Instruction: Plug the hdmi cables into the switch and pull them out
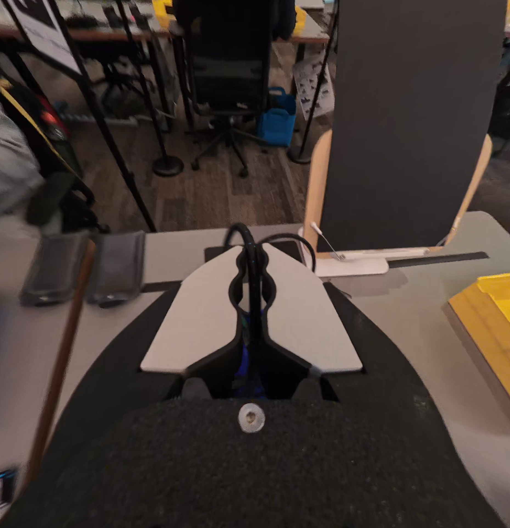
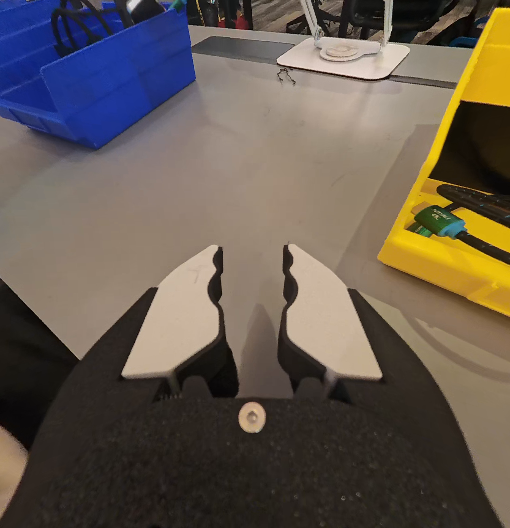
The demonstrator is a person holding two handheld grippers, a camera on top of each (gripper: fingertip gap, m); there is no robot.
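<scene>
Left gripper (image 1: pixel 252 251): jaws drawn nearly together, clamped on a black braided HDMI cable (image 1: pixel 253 285) with blue flecks. The cable runs up the channel between the two white fingers (image 1: pixel 202 314) and loops out past the tips, arching over and down ahead of the gripper toward a dark flat panel on the grey table (image 1: pixel 405 314). Blue shows in the gap beneath the fingers; what it belongs to cannot be told. Ahead and right stands a white stand base (image 1: pixel 353 264) bearing a dark upright board (image 1: pixel 413 114). A yellow bin (image 1: pixel 494 311) sits at the far right.

Right gripper (image 2: pixel 253 250): jaws parted, a clear gap between the fingertips, nothing held or touched; bare table (image 2: pixel 248 171) shows between them. To the right, well apart from the fingers, a yellow bin (image 2: pixel 436 257) holds braided HDMI cables (image 2: pixel 482 205), one with a green connector (image 2: pixel 436 221) and blue collar. Ahead and left lies a blue bin (image 2: pixel 105 85) containing dark cables. Straight ahead, far off, the white stand base (image 2: pixel 345 57). A switch cannot be identified in either view.
</scene>
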